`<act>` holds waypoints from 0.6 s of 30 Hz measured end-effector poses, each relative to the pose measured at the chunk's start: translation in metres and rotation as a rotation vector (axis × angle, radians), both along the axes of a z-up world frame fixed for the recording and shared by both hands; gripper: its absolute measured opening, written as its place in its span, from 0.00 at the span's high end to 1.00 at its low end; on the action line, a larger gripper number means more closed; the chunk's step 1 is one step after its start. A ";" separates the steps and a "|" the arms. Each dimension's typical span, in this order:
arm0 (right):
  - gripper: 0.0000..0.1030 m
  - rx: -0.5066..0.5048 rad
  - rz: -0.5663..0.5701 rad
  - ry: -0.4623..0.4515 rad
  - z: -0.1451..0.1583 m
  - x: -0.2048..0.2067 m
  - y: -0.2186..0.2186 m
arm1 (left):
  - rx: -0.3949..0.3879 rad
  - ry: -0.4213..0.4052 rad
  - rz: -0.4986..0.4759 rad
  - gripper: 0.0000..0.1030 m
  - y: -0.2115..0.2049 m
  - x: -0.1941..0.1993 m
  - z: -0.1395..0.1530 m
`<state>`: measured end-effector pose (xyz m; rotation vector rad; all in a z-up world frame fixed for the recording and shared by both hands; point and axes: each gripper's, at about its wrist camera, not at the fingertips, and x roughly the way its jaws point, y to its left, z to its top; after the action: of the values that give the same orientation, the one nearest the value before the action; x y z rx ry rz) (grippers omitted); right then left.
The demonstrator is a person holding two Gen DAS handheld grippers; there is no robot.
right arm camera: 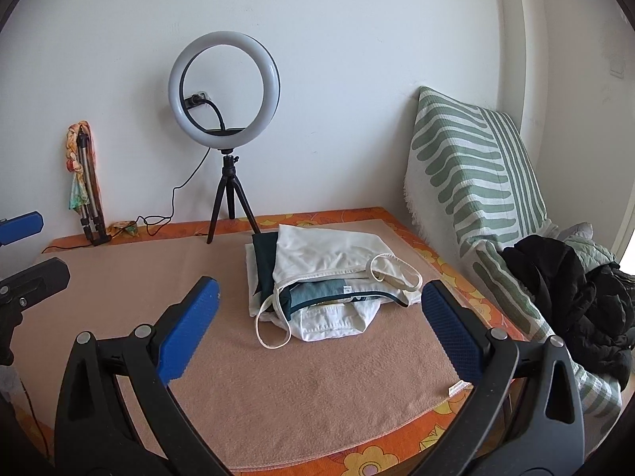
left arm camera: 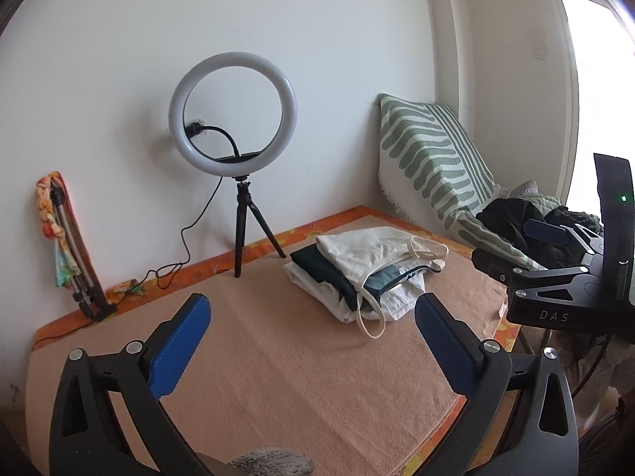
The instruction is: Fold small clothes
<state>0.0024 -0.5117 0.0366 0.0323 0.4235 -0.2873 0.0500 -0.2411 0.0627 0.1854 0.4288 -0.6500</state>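
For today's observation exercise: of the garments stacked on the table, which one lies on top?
The cream white strappy top lies uppermost on the stack; its thin looped straps mark it out. The dark green garment and the white piece sit beneath it.

Daylit room, soft even light, both views sharp in the middle. Left wrist view: window (left arm camera: pixel 595 91) at far right is blown out to pure white glare. Ring light (left arm camera: pixel 233 114) glows pale, w/ a faint shadow on the wall (left arm camera: pixel 278 20) behind it. Shadows on the table (right arm camera: pixel 297 377) are weak. Strong fisheye bending; black corners, edges slightly soft.
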 end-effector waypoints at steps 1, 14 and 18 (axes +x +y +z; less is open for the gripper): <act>0.00 0.001 0.001 0.000 -0.003 -0.002 0.003 | -0.001 0.001 -0.001 0.00 0.003 -0.004 -0.002; 0.00 0.025 0.015 0.012 -0.035 -0.009 0.023 | 0.012 0.036 0.006 0.01 0.023 -0.026 -0.036; 0.00 0.031 0.010 0.021 -0.041 -0.005 0.022 | 0.042 0.045 0.015 0.01 0.024 -0.026 -0.047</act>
<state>-0.0021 -0.4895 -0.0041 0.0570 0.4489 -0.2715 0.0241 -0.2169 0.0157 0.2077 0.4870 -0.6316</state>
